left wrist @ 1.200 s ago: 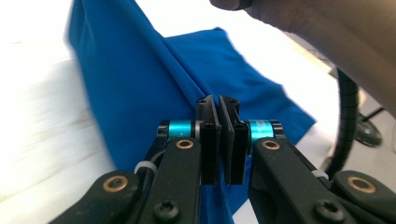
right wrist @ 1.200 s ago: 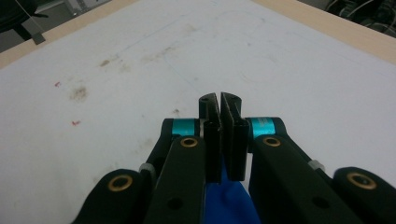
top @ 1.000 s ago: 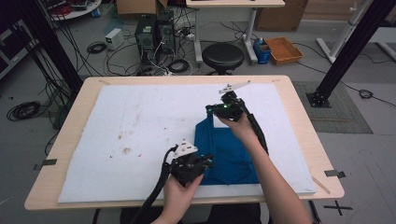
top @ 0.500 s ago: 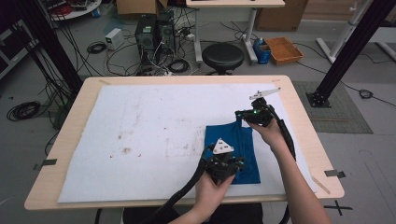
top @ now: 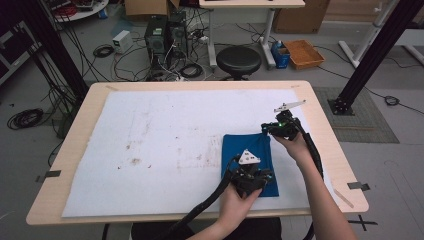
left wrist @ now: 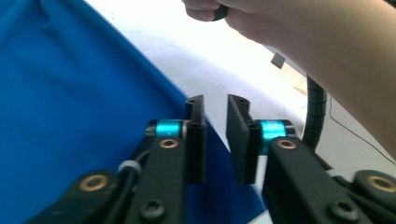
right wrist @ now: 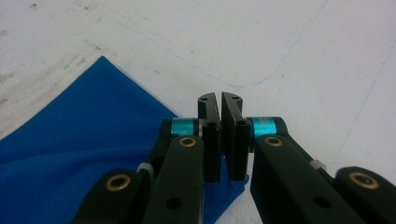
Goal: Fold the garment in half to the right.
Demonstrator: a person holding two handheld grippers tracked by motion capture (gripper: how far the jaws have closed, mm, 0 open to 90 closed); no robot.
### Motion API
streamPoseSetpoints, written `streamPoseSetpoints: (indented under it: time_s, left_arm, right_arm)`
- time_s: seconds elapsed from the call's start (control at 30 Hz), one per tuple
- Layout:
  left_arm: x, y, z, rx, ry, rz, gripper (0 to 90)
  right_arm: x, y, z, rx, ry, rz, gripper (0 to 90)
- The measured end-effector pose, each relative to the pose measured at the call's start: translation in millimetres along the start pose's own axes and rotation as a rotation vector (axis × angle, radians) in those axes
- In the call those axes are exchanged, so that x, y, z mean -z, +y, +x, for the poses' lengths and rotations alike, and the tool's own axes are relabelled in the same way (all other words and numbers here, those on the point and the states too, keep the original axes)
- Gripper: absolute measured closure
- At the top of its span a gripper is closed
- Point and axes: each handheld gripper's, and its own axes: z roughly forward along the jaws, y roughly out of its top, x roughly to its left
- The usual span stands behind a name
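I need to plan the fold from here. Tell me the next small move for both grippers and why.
Probably lift both grippers clear of the blue cloth. It lies folded into a narrow rectangle on the white mat. The left gripper has just been opening, with a gap between its pads and nothing pinched. The right gripper has opened slightly at the far corner, so both seem to be letting go.

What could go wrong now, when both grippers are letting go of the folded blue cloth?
1. The left gripper has just been opening over the blue cloth's edge; a pad could drag it and spoil the fold.
2. The right gripper, also just opening, has cloth under its jaws; lifting early may pull that corner up.
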Motion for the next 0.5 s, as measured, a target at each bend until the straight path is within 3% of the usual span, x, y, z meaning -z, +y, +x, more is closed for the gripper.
streamPoseSetpoints:
  time_s: [0.1, 0.23, 0.33, 0.5]
  left_arm:
    - [6.5, 1.4, -3.5, -0.024, -0.007, -0.048, 67.4]
    - [22.9, 7.5, -0.6, -0.052, 0.023, -0.092, 60.4]
    - [37.0, 13.6, 8.7, -0.074, 0.079, -0.110, 57.8]
    - [58.6, 24.7, 39.2, -0.072, 0.210, -0.129, 57.1]
  right_arm:
    - [4.4, 0.3, 0.3, -0.009, -0.023, -0.016, 80.6]
    - [17.5, 0.3, 3.5, -0.020, -0.058, -0.060, 72.7]
    - [25.8, -5.0, 6.9, -0.048, -0.061, -0.084, 71.1]
    - [22.2, -19.1, 5.9, -0.136, -0.067, -0.063, 71.0]
